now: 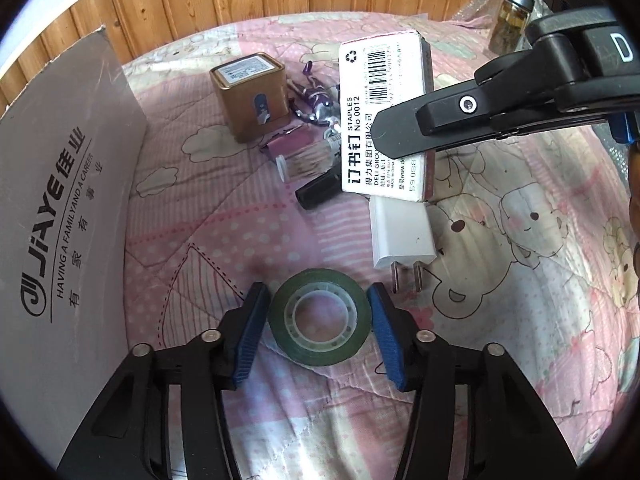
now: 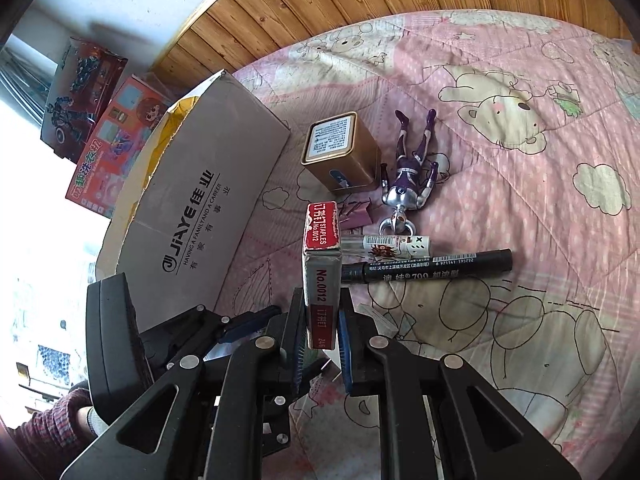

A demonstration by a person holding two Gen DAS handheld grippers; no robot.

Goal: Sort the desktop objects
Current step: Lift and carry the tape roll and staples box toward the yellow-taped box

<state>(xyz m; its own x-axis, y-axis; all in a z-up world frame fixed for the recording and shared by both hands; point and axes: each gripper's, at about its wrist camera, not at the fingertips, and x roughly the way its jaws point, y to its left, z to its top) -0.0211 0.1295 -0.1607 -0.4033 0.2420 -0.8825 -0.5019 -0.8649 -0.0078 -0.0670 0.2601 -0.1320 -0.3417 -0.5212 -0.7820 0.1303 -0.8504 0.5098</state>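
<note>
A green tape roll (image 1: 320, 318) lies flat on the pink quilt (image 1: 500, 320) between the blue pads (image 1: 252, 332) of my left gripper (image 1: 318, 332), and both pads touch its rim. My right gripper (image 2: 322, 336) is shut on a staples box (image 2: 322, 276), held on edge above the quilt. From the left wrist view the staples box (image 1: 384, 120) hangs white side up, over a white charger plug (image 1: 400, 236) and a black marker (image 1: 318, 192).
A gold tin (image 2: 340, 152), a purple and silver toy figure (image 2: 412, 172), a clear tube (image 2: 392, 246) and the black marker (image 2: 432, 266) lie grouped mid-quilt. A grey cardboard box (image 1: 60, 200) stands at the left. A glass jar (image 1: 510, 20) sits far right. Toy boxes (image 2: 112, 140) lean beyond.
</note>
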